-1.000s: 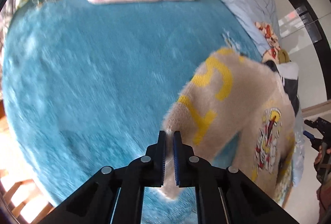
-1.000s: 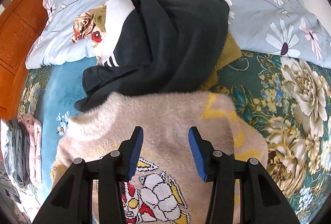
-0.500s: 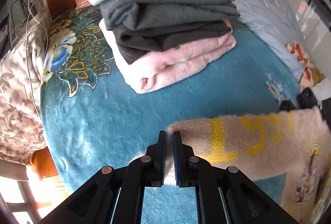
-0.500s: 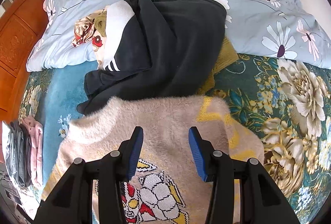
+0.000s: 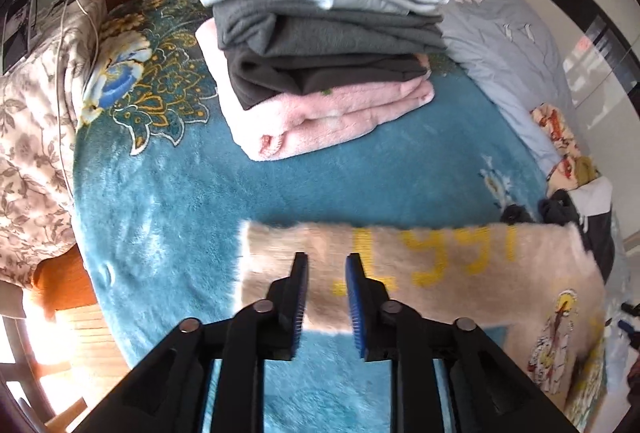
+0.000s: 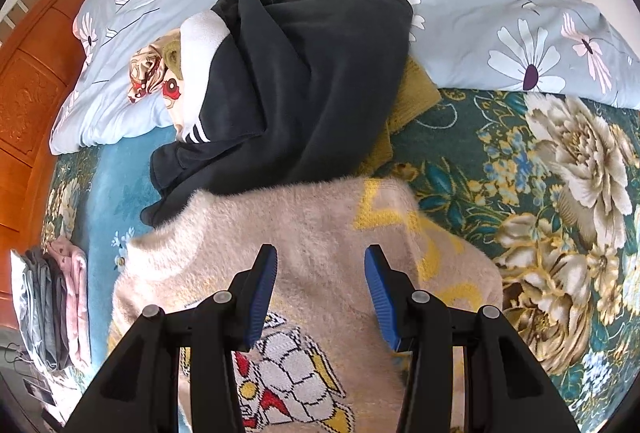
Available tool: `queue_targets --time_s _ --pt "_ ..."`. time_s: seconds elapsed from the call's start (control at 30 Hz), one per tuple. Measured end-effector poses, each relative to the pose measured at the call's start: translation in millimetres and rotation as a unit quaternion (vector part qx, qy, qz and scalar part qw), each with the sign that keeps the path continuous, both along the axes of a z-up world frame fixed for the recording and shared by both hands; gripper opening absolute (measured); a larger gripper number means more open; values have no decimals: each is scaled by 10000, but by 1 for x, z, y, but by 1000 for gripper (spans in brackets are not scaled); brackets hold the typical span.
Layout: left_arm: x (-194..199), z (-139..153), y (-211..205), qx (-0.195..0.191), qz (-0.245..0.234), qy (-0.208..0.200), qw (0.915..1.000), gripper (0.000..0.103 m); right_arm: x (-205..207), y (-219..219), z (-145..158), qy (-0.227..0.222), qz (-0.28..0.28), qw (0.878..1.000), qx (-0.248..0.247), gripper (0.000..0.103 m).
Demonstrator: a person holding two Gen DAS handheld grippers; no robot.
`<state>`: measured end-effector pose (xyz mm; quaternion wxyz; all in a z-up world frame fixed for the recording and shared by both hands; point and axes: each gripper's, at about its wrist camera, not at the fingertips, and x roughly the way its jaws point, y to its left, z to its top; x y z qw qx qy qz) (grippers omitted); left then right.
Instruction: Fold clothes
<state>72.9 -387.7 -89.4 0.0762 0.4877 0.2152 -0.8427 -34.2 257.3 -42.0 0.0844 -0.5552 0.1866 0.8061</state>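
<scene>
A fuzzy beige sweater (image 5: pixel 420 265) with yellow letters and a cartoon robot print lies flat on the blue blanket (image 5: pixel 192 201). Its sleeve is stretched out to the left. My left gripper (image 5: pixel 326 289) is open over the sleeve end and holds nothing. In the right wrist view the same sweater (image 6: pixel 312 233) lies under my right gripper (image 6: pixel 320 273), which is open and empty above its body.
A stack of folded clothes (image 5: pixel 320 45) stands at the back of the blanket, also seen small in the right wrist view (image 6: pixel 52 313). A dark unfolded garment pile (image 6: pixel 296 93) lies beyond the sweater against a floral duvet (image 6: pixel 480 1). Wooden headboard (image 6: pixel 24 93) at left.
My left gripper pulled the sleeve out to the left, laid it flat on the blanket, then opened and let it go. My right gripper stayed open over the sweater body.
</scene>
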Motion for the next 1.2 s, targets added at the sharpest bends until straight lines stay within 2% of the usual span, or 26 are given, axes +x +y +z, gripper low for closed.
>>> queue_targets --time_s 0.1,0.27,0.3,0.53,0.93,1.2 --pt "7 13 16 170 -35 146 9997 31 12 14 -5 -41 -65 10000 -3 47" --pt "8 19 60 446 -367 205 9981 33 40 47 -18 -121 -217 9995 -197 49" --pt "8 19 70 505 -458 202 9975 34 46 51 -21 -146 -178 9994 -257 53" --pt "16 18 119 520 -942 28 9942 34 69 51 -47 -354 229 9976 -546 57" --pt "31 23 118 544 -978 26 9937 35 70 11 -99 -945 515 9934 -398 57" --pt "37 25 114 530 -926 10 9943 35 67 -1 -94 -801 640 9932 -546 57"
